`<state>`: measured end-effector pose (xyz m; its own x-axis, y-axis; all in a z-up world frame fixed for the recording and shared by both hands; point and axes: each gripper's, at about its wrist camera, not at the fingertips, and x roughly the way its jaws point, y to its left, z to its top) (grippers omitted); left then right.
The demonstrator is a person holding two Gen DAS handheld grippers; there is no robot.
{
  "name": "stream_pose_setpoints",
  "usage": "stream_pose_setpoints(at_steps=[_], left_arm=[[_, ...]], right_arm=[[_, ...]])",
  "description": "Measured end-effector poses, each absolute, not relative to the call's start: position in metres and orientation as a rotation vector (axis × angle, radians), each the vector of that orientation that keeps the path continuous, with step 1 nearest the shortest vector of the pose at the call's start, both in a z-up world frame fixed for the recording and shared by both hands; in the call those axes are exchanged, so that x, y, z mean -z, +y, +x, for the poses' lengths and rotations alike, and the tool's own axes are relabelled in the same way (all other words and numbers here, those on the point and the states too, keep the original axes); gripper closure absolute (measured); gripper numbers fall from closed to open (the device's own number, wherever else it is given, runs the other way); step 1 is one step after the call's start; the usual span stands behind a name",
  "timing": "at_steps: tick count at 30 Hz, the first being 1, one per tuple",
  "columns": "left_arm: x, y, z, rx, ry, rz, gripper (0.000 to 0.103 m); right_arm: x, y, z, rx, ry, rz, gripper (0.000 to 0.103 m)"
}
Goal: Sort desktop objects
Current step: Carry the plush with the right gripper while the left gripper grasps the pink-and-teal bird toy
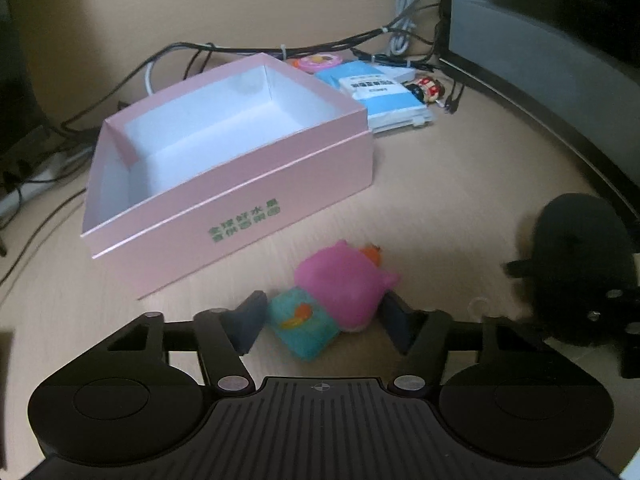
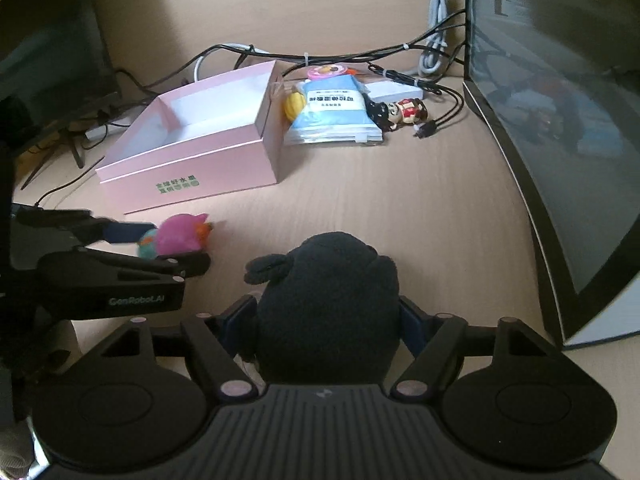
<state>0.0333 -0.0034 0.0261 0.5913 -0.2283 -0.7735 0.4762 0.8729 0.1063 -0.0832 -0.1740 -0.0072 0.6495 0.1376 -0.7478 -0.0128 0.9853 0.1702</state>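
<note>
I'm working over a pale wood-grain worktop (image 2: pixel 400 208) crowded at the back with dark cables (image 2: pixel 360 56) and a curved monitor (image 2: pixel 560 140) on the right. The open pink cardboard box (image 1: pixel 240 184), white inside and holding nothing I can see, sits left of centre, with blue packets (image 2: pixel 332 108) and a small figurine (image 2: pixel 404 114) behind it. I judge this to be the pick-up step, both sides at once. My left hand-held gripper (image 1: pixel 322 320) has its pads against the pink and teal plush toy (image 1: pixel 332 300), which lies on the worktop just in front of the box; the grip looks made. My right hand-held gripper (image 2: pixel 328 320) is clamped around the black plush toy (image 2: pixel 326 292), nearer the monitor. Next I would lift both clear of the surface, then carry them over the box's near wall and release inside, watching that the soft bodies don't slip.
</note>
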Motion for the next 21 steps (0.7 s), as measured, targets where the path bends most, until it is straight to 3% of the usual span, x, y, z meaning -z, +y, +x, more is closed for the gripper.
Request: stream_pose_setpoints(at_steps=[4, 12, 21], left_arm=[[-0.034, 0.006, 0.021, 0.376, 0.866, 0.3, 0.041], [-0.074, 0.037, -0.019, 0.342, 0.896, 0.169, 0.041], [-0.121, 0.054, -0.047, 0.36, 0.712, 0.083, 0.04]], right_arm=[[0.006, -0.172, -0.075, -0.113, 0.878, 0.157, 0.033], [-0.041, -0.17, -0.095, -0.216, 0.848, 0.15, 0.033], [-0.12, -0.155, -0.114, -0.319, 0.681, 0.051, 0.033]])
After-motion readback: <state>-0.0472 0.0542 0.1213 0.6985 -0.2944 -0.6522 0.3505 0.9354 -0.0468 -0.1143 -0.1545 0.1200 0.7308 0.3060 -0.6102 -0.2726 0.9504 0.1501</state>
